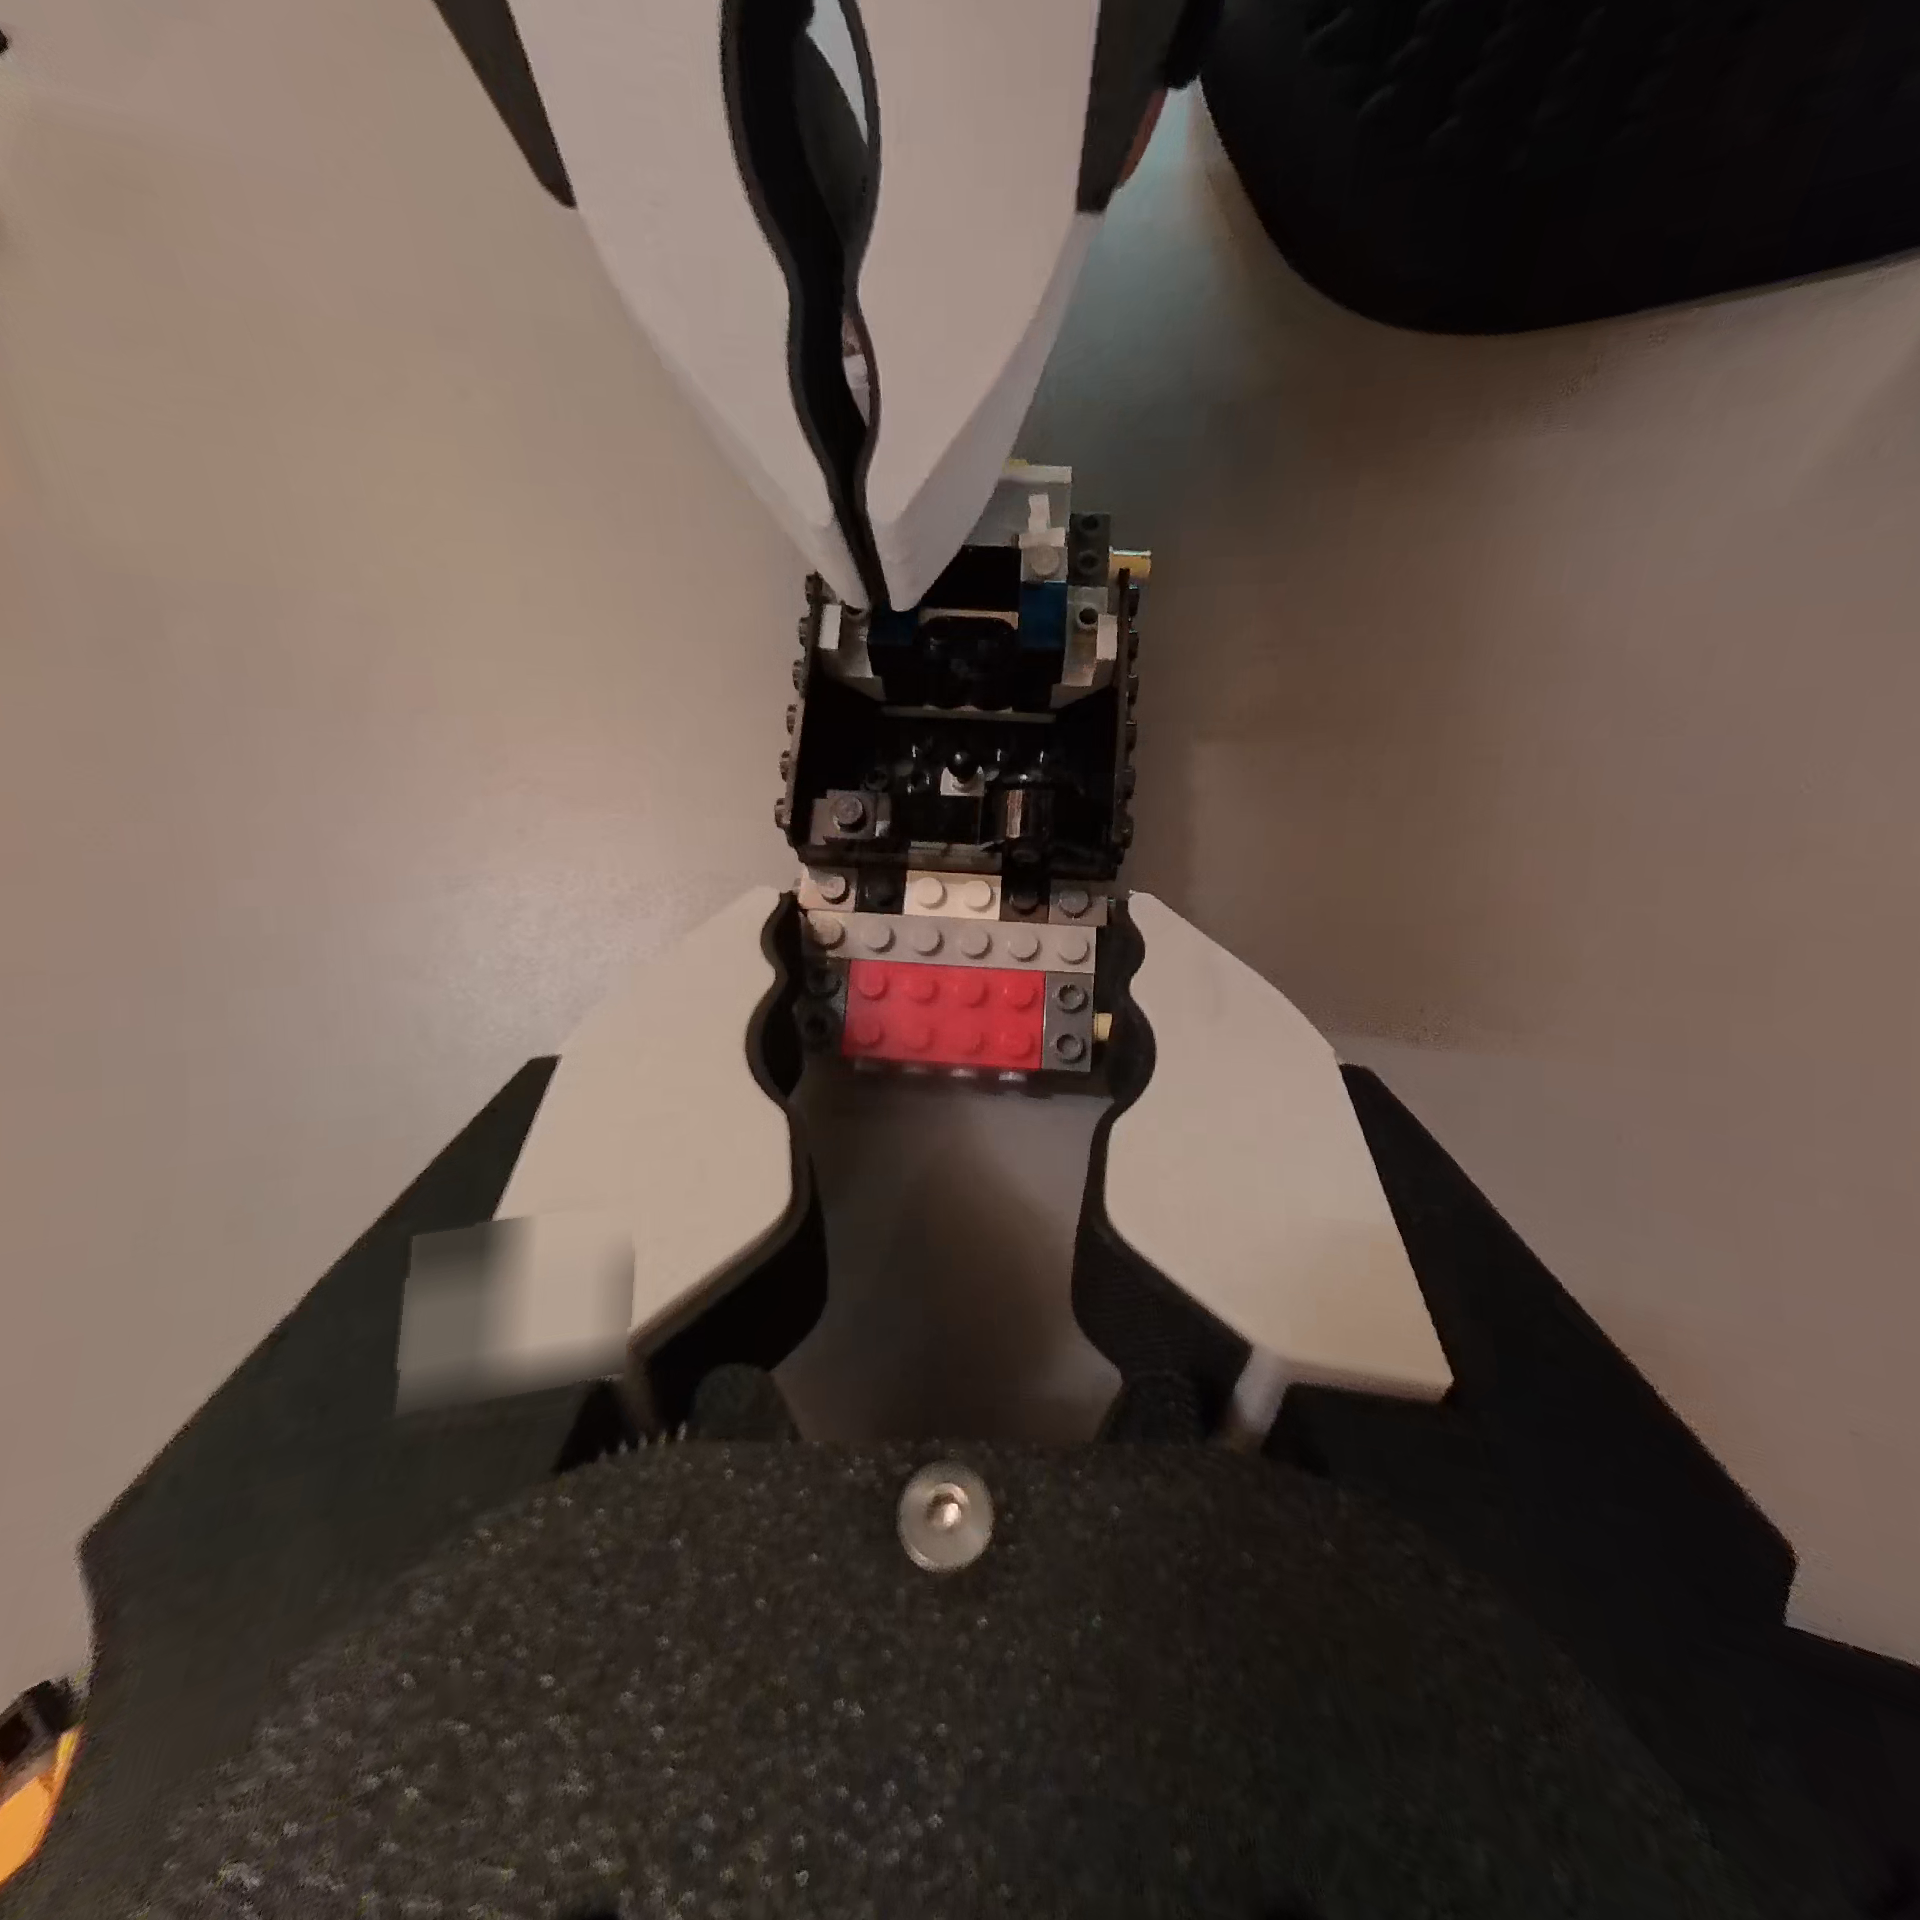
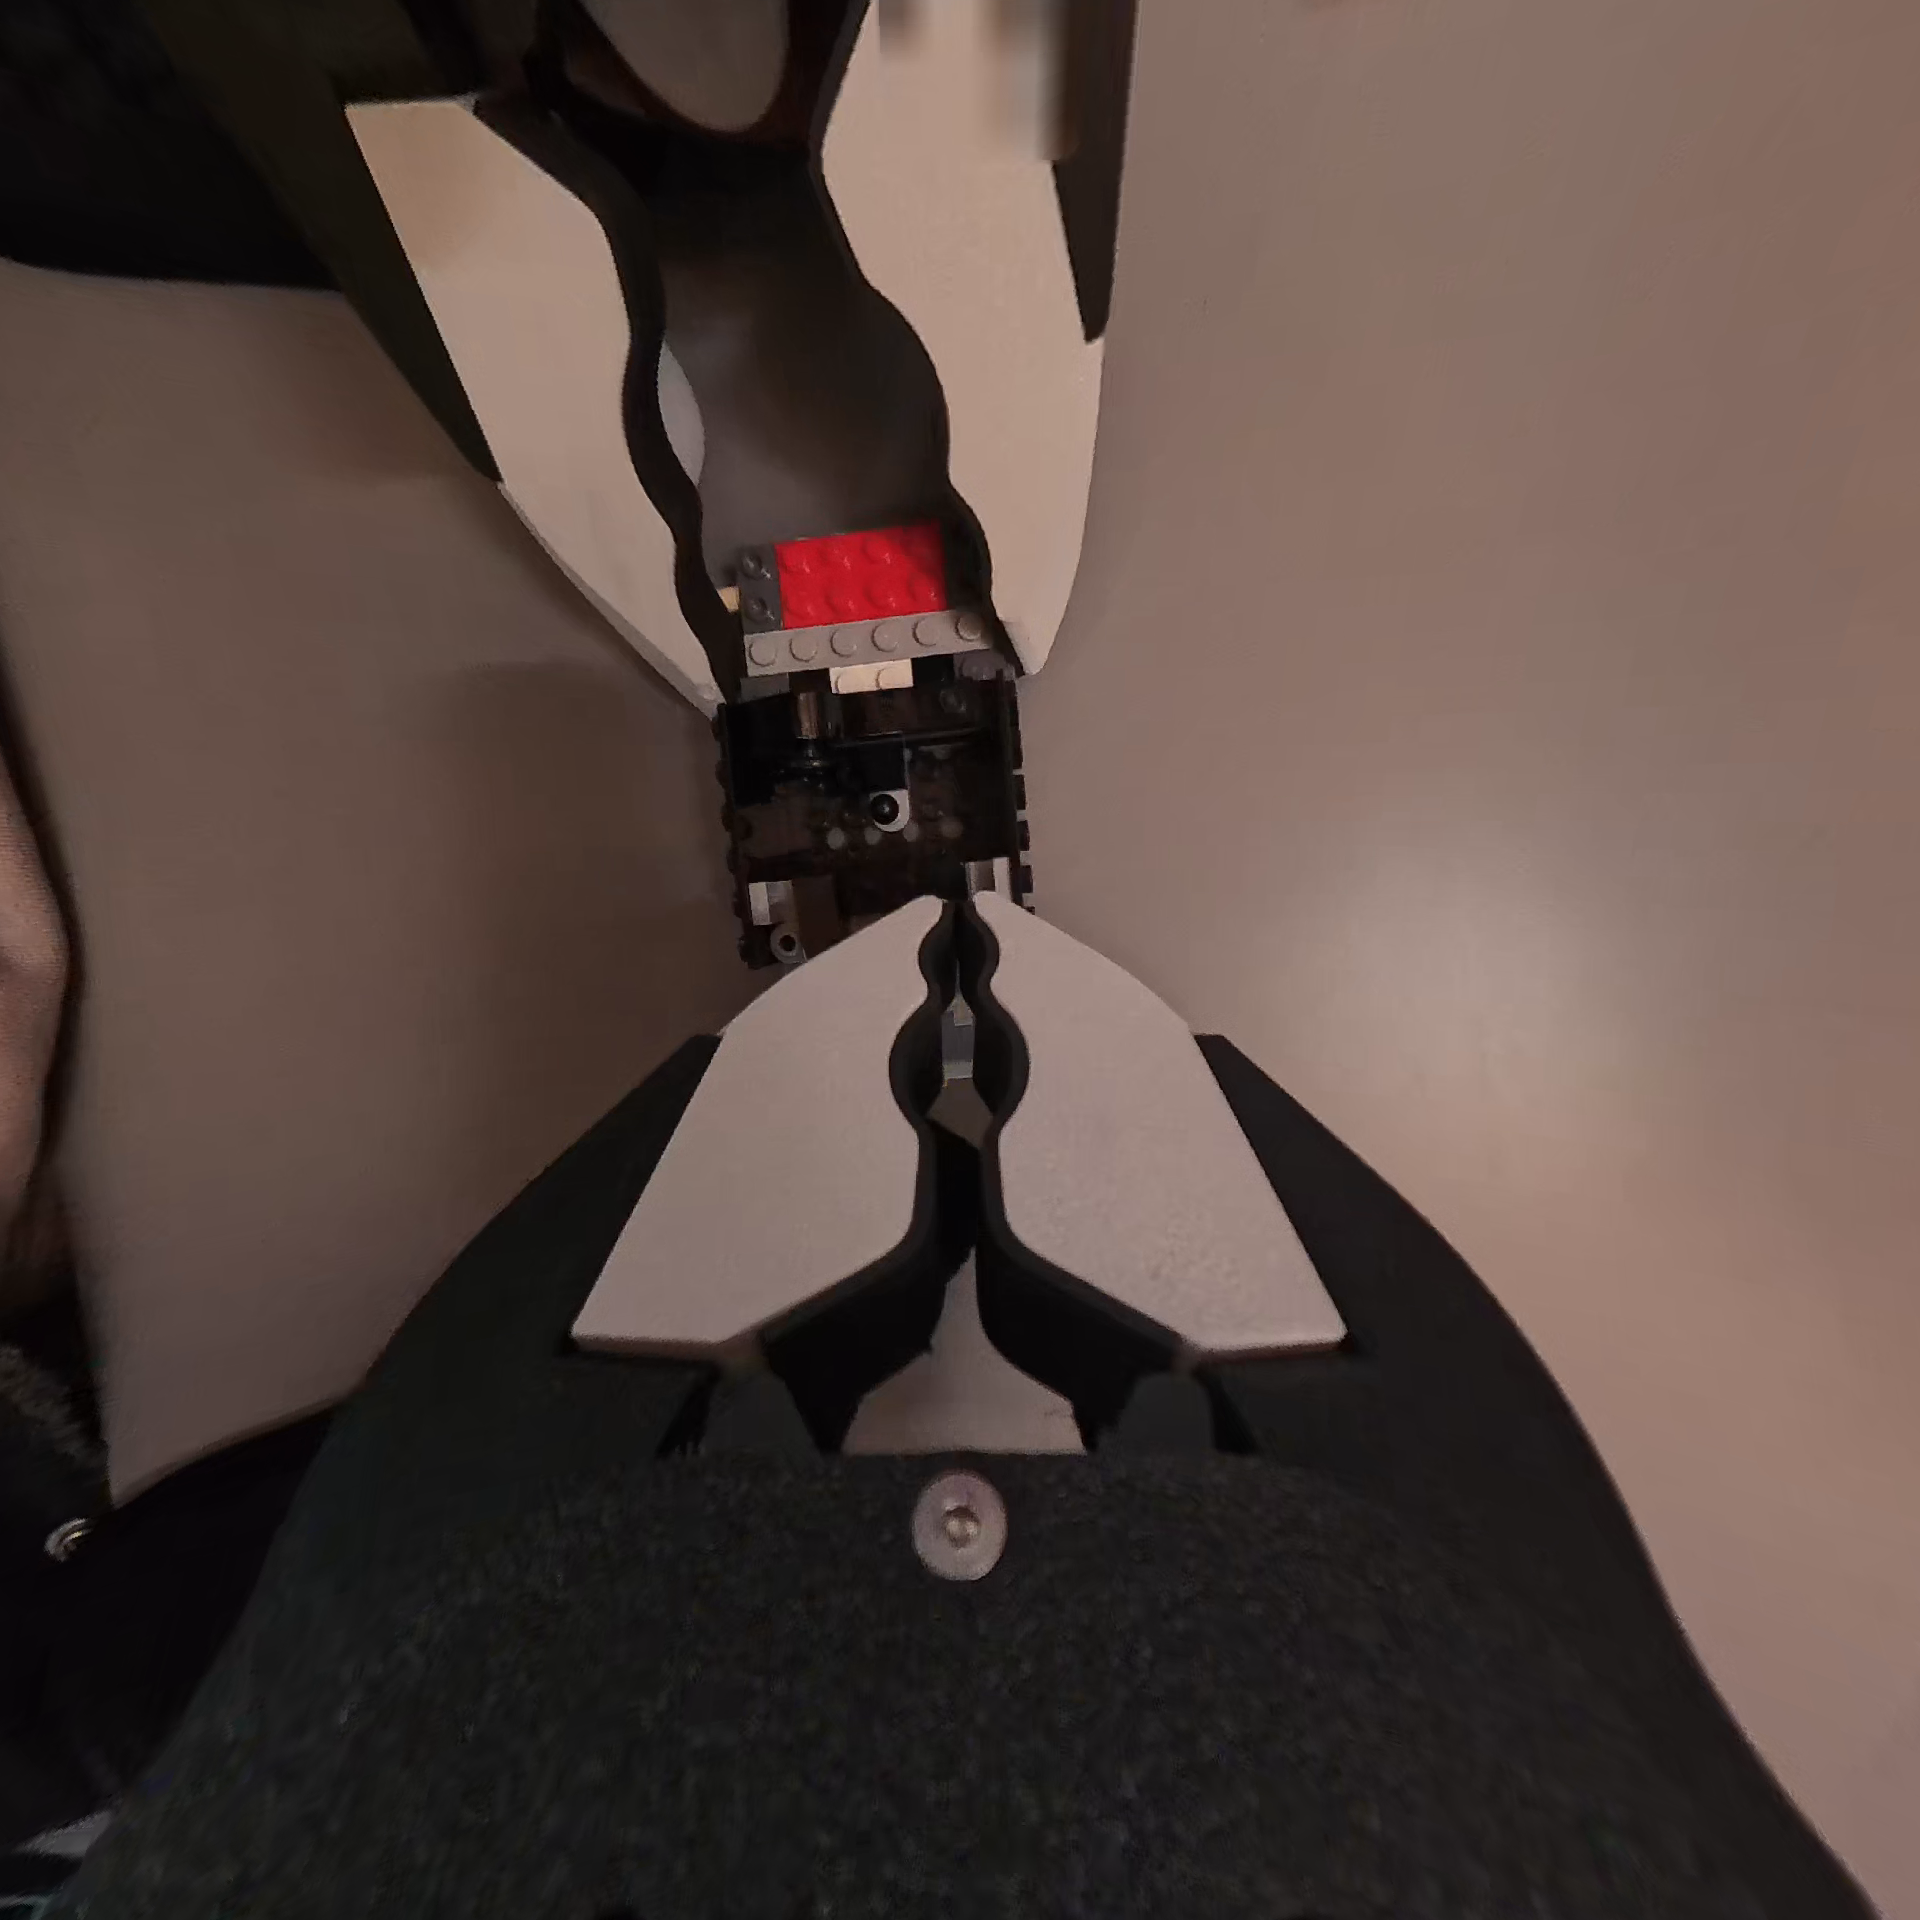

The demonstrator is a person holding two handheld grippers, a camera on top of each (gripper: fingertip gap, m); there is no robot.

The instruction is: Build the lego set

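A lego model [image 1: 951, 790], mostly black with grey and white plates and a red plate [image 1: 945, 1013] at its near end, lies on a pale table. My left gripper [image 1: 956, 914] is shut on the model's red and grey end, one finger on each side. The right gripper [image 1: 883, 597] comes in from the top, its fingers together, with the tip touching the model's far end by a blue piece. In the right wrist view my right gripper [image 2: 951, 912] is shut against the model [image 2: 873, 800]. The left gripper [image 2: 862, 665] holds the red end opposite. I cannot tell whether a small piece is pinched.
A black textured object [image 1: 1558, 156] lies at the far right on the pale table [image 1: 312, 623]. A person's dark clothing [image 2: 125, 156] fills the left edge of the right wrist view. A small orange and black thing [image 1: 31, 1808] shows at the lower left corner. My hands' fingertips stand some 5 cm from each other.
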